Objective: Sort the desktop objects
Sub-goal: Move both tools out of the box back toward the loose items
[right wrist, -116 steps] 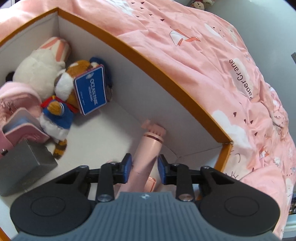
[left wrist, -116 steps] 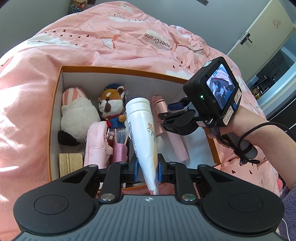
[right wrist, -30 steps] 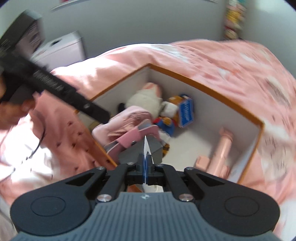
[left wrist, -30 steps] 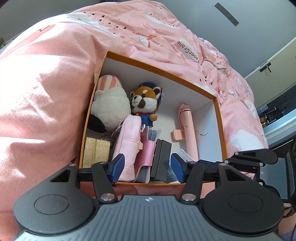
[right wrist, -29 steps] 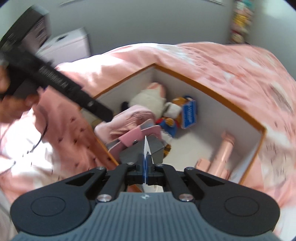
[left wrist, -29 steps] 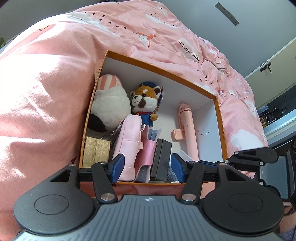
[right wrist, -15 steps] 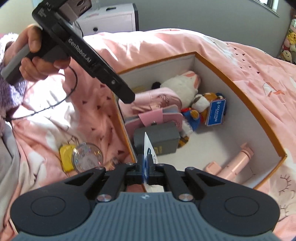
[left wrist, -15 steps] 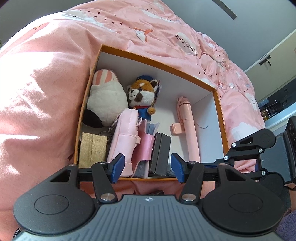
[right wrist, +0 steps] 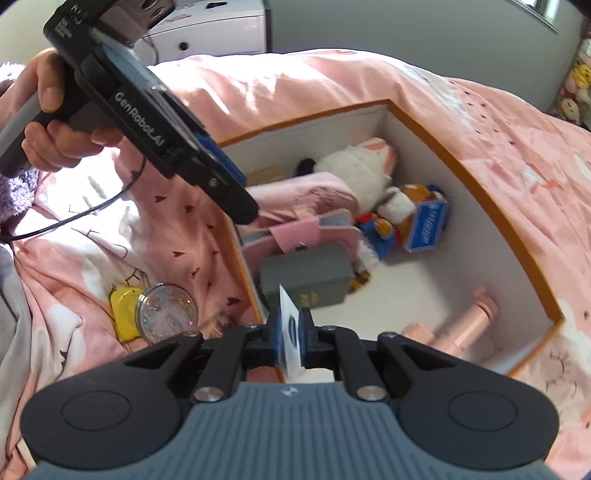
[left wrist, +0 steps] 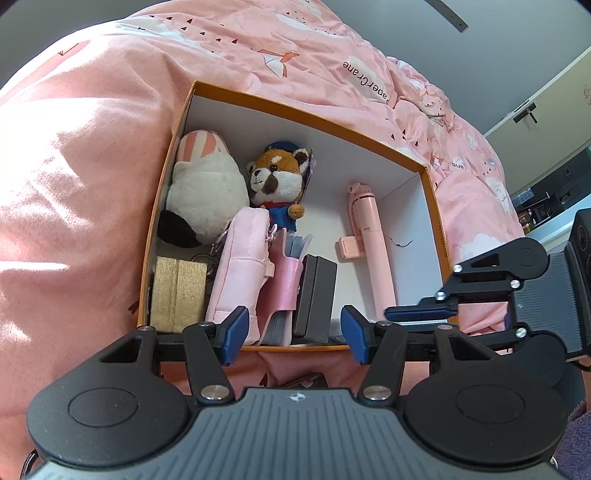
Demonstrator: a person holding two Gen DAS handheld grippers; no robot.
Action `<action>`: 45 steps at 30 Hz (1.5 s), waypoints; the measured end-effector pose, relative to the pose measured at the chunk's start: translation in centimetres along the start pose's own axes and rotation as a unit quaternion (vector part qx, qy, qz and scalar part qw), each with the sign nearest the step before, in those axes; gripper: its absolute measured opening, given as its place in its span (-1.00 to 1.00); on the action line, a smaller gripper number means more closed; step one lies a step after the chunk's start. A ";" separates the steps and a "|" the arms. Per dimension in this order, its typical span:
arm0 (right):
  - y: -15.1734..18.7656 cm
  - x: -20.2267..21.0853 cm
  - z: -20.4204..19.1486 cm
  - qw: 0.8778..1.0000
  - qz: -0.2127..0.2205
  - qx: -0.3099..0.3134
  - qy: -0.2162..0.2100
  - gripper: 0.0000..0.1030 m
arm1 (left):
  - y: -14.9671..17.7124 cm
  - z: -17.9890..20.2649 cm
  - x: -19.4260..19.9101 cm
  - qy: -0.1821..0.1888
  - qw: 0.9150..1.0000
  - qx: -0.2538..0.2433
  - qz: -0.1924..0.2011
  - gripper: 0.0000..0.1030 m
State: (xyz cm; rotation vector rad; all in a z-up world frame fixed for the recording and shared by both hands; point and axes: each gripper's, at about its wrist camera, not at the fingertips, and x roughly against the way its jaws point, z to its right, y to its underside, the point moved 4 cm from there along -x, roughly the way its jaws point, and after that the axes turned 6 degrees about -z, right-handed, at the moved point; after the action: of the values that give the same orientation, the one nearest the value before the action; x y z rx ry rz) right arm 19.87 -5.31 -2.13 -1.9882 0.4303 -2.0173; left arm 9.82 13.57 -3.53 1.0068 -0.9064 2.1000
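Note:
An orange-rimmed white box [left wrist: 314, 114] lies on a pink bed. It holds a white plush [left wrist: 203, 195], a red panda plush [left wrist: 279, 181], a pink pouch [left wrist: 243, 269], a gold box [left wrist: 179, 288], a dark grey box [left wrist: 317, 295] and a pink selfie stick [left wrist: 369, 243]. My left gripper [left wrist: 291, 334] is open and empty above the box's near edge. My right gripper [right wrist: 290, 332] is shut on a thin white and blue card [right wrist: 290, 325], held upright over the box's near corner, beside the grey box [right wrist: 306, 277]. It also shows in the left wrist view [left wrist: 424, 314].
A round glittery compact [right wrist: 166, 312] and a yellow item [right wrist: 123, 306] lie on the bedding outside the box's left wall. The left gripper's body [right wrist: 147, 122] hangs over that wall. A white cabinet [right wrist: 207, 33] stands behind the bed.
Since 3.9 s ago my left gripper let go of the white bottle and opened; my right left the selfie stick and now holds a card. In the last second the right gripper swung over the box's corner.

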 end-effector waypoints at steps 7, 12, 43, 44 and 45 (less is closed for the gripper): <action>-0.7 -1.2 -0.7 0.999 -0.008 0.042 0.016 -0.95 | 0.1 -0.6 0.1 -0.003 1.000 0.004 0.001 0.24; -1.1 -0.7 -1.4 0.998 0.012 0.068 0.012 -0.96 | 0.1 -0.5 0.0 -0.001 1.000 0.001 0.000 0.24; 1.9 2.6 1.6 0.972 0.040 -0.157 0.171 -0.84 | 1.4 4.3 2.0 -0.001 0.991 -0.128 0.030 -0.19; 2.1 2.9 1.2 0.968 0.053 -0.175 0.170 -0.84 | 1.8 4.6 2.1 -0.003 0.990 -0.138 0.028 -0.19; 2.5 3.2 0.7 0.964 0.066 -0.195 0.168 -0.84 | 2.3 4.9 2.3 -0.006 0.989 -0.148 0.024 -0.19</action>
State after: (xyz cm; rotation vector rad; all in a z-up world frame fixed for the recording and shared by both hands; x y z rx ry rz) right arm 20.49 -8.87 -0.18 -1.7450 1.0798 -2.3254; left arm 8.83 8.94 -0.02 0.8500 -1.2169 1.9274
